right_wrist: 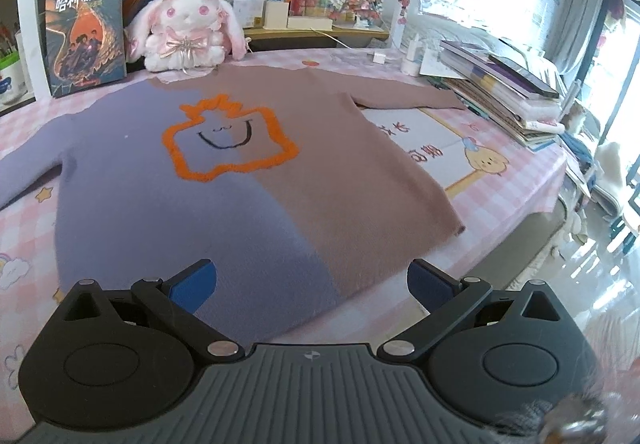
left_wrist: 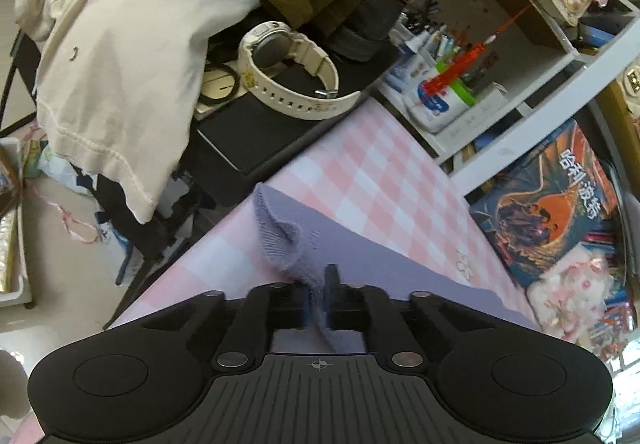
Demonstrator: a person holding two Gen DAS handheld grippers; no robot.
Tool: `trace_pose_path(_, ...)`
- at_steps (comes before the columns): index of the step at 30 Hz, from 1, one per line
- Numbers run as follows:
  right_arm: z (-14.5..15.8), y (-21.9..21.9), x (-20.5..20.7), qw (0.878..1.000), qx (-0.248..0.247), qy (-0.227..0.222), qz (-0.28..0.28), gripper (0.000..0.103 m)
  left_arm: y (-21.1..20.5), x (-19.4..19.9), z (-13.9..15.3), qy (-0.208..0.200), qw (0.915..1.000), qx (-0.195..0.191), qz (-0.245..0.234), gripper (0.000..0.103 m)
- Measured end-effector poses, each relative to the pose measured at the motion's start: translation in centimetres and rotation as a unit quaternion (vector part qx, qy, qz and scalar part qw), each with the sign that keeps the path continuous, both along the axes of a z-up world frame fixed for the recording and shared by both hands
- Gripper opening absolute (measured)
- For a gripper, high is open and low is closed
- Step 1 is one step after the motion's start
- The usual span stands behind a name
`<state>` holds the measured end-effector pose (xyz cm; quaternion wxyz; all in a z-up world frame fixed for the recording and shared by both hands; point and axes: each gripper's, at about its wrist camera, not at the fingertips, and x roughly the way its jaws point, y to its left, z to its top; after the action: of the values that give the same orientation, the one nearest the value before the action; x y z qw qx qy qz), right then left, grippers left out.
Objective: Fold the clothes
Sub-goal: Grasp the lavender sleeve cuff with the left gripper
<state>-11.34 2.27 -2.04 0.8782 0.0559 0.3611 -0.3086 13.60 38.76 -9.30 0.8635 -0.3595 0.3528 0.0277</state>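
Left claw (left_wrist: 316,302) is clenched on a bunched fold of the sweater's (right_wrist: 224,180) lilac sleeve (left_wrist: 360,256), which rises from the checked tablecloth (left_wrist: 384,172) and runs off toward 3 o'clock. At its 11 o'clock a cream garment (left_wrist: 112,44) hangs over dark furniture; at 12 a white watch (left_wrist: 288,72) lies on a black slab; at 1 a pen tub (left_wrist: 440,88) sits on a white shelf, and at 3 a book (left_wrist: 560,200) leans by the desk's edge. Right claw (right_wrist: 312,284) is released, jaws spread wide just over the sweater's hem, which lies flat across the cloth, lilac at 10 o'clock, brown at 1, an orange-outlined smiling face (right_wrist: 228,140) at 12. Beyond it a plush rabbit (right_wrist: 184,32) sits at 11, touching the collar edge, and a stack of books (right_wrist: 508,92) stands at 2 beside the brown sleeve.
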Motion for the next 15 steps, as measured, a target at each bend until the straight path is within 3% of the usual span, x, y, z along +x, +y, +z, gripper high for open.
trace_pose_path(7, -0.8, -4.4, 2.6, 0.999, 0.010, -0.016, 0.051, 0.103, -3.8, -0.3, 3.2, -0.053, 0.9976, 0.043, 0.012, 0.003)
trace_pose_path(15, -0.6, -12.1, 5.1, 0.986, 0.031, -0.026, 0.159, 0.103, -16.6, -0.6, 10.4, -0.136, 0.9817, 0.128, -0.037, 0.003)
